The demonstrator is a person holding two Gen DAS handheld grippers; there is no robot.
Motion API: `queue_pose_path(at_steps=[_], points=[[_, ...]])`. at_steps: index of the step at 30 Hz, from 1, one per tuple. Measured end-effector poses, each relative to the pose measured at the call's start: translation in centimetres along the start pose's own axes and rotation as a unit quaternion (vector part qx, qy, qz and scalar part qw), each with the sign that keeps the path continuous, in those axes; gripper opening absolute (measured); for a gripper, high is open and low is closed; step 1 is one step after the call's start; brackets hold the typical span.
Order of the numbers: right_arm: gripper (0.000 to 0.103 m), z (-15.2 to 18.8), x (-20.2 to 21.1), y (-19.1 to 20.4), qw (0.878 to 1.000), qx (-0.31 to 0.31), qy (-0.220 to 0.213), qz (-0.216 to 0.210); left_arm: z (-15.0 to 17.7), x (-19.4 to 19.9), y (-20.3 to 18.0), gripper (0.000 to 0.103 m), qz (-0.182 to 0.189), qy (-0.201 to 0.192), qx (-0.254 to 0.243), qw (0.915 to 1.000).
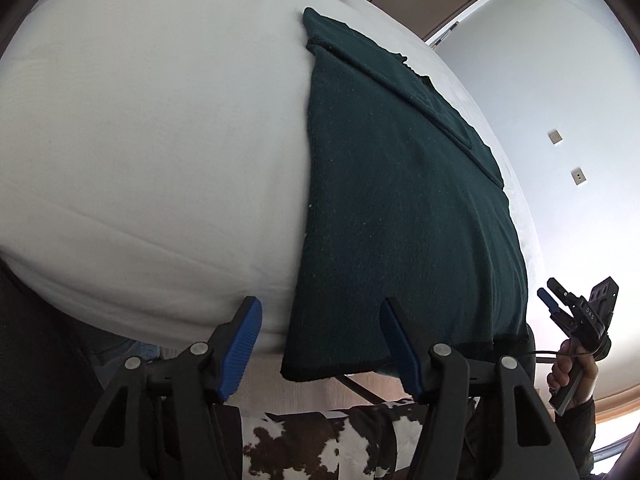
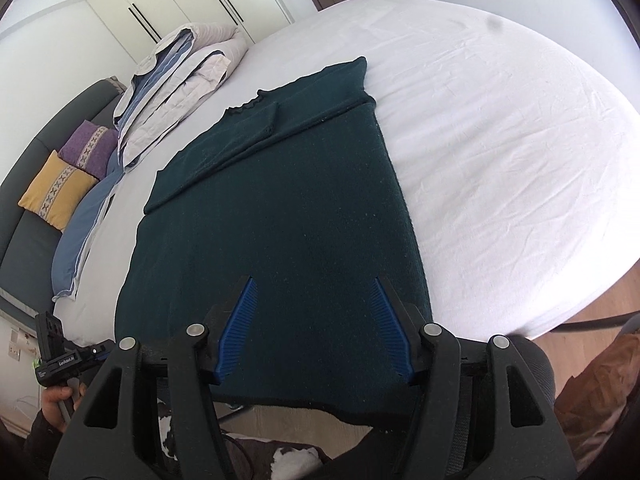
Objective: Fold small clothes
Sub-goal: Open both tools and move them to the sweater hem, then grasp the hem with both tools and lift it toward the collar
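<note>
A dark green knitted sweater [image 1: 400, 208] lies flat on the white bed, sleeves folded across its chest, hem hanging over the near edge. It also shows in the right wrist view [image 2: 288, 216]. My left gripper [image 1: 320, 308] is open and empty just above the hem's left corner. My right gripper [image 2: 314, 284] is open and empty over the hem's middle. The right gripper also shows in the left wrist view [image 1: 550, 298], held off the bed's right side. The left gripper's body shows at the lower left of the right wrist view [image 2: 64, 356].
The white bed sheet [image 1: 152, 140] spreads wide to the left of the sweater. A folded duvet [image 2: 180, 76] and pillows [image 2: 60, 188] lie at the head of the bed. A cow-print rug [image 1: 320, 440] covers the floor below. Wardrobe doors [image 2: 160, 4] stand behind.
</note>
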State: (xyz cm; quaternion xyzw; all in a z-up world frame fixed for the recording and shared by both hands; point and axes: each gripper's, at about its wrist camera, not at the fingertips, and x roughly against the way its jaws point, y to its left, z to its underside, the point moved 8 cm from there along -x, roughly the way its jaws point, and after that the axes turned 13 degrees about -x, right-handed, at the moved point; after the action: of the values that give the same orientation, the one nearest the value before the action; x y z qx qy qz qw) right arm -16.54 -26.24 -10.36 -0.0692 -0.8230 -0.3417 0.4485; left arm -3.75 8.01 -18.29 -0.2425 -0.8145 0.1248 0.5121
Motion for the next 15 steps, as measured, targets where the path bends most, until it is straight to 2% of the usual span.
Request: queue_pose_path(at_steps=[1, 6, 9, 13, 15], points=[[0.058, -0.2, -0.1, -0.2, 1.0, -0.001, 0.005, 0.001, 0.1, 0.0, 0.0, 0.063, 0.006, 0.0, 0.003, 1.0], [0.058, 0.2, 1.2, -2.2, 1.0, -0.012, 0.019, 0.012, 0.8, -0.5, -0.2, 0.044, 0.027, 0.01, 0.009, 0.9995], [0.058, -0.5, 1.3, -3.1, 0.999, -0.018, 0.03, 0.024, 1.4, -1.2, -0.3, 0.037, 0.037, 0.021, 0.017, 0.9989], [0.058, -0.3, 1.4, -4.6, 0.997, -0.034, 0.05, 0.04, 1.5, -1.4, -0.3, 0.035, 0.037, 0.023, 0.015, 0.9989], [0.058, 0.0, 1.1, -5.5, 0.996, -0.044, 0.065, 0.048, 1.5, -1.5, -0.3, 0.023, 0.034, 0.028, 0.015, 0.9989]])
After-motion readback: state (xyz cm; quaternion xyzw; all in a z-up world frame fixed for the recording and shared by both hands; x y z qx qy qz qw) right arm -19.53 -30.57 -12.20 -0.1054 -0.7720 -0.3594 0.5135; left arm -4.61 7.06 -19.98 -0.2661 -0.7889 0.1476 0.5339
